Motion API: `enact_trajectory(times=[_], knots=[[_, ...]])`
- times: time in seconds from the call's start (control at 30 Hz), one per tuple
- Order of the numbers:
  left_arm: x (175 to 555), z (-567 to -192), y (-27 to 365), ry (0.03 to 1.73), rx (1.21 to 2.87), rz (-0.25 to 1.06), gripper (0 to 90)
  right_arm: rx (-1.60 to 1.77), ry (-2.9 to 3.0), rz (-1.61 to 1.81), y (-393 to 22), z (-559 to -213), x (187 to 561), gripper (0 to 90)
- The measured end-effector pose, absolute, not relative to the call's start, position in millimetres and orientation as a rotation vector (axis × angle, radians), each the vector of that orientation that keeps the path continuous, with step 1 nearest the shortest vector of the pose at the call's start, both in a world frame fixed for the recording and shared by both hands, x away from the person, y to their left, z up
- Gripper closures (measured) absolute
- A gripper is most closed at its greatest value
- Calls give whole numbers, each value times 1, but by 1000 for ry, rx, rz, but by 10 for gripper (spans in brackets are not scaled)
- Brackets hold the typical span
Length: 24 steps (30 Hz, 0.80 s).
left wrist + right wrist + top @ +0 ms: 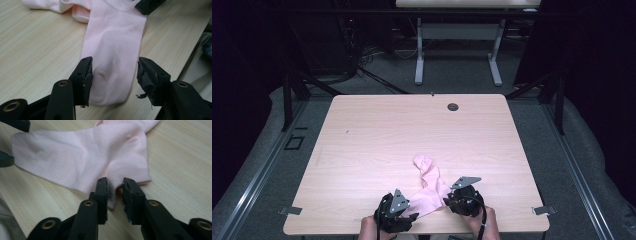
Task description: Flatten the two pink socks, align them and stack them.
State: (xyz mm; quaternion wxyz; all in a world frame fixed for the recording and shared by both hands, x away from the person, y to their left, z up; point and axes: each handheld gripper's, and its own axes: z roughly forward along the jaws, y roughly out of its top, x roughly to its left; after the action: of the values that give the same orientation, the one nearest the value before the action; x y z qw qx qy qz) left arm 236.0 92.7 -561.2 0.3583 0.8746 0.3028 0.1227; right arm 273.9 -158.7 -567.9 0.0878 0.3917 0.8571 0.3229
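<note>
Pink sock (428,187) at the desk's (377,135) near edge: left gripper (114,75) released astride its toe; right gripper (115,188) pinching its cuff.

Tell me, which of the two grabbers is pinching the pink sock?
The right gripper: its jaws squeeze the edge of the pink sock. The left gripper has jaws standing wide, the sock's end lying loose between them.
</note>
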Motion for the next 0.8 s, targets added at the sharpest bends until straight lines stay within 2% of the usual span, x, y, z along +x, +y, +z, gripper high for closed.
enact_trajectory(times=[0.07, 0.17, 0.43, 0.57, 0.67, 0.8], knots=[[237, -562, 90, 777, 2255, 318, 463, 1173, 2549, 977, -158, -569, 273, 815], [239, -564, 84, 771, 2257, 318, 452, 1181, 2550, 991, -158, -569, 272, 844], [230, -567, 56, 715, 2221, 360, 396, 1256, 2492, 1135, -161, -543, 263, 843], [230, -567, 46, 739, 2167, 405, 408, 1281, 2483, 1182, -161, -532, 259, 840], [230, -565, 43, 740, 2152, 436, 428, 1299, 2475, 1205, -161, -530, 258, 840], [231, -566, 41, 725, 2147, 433, 559, 1306, 2479, 1212, -161, -529, 257, 836]])
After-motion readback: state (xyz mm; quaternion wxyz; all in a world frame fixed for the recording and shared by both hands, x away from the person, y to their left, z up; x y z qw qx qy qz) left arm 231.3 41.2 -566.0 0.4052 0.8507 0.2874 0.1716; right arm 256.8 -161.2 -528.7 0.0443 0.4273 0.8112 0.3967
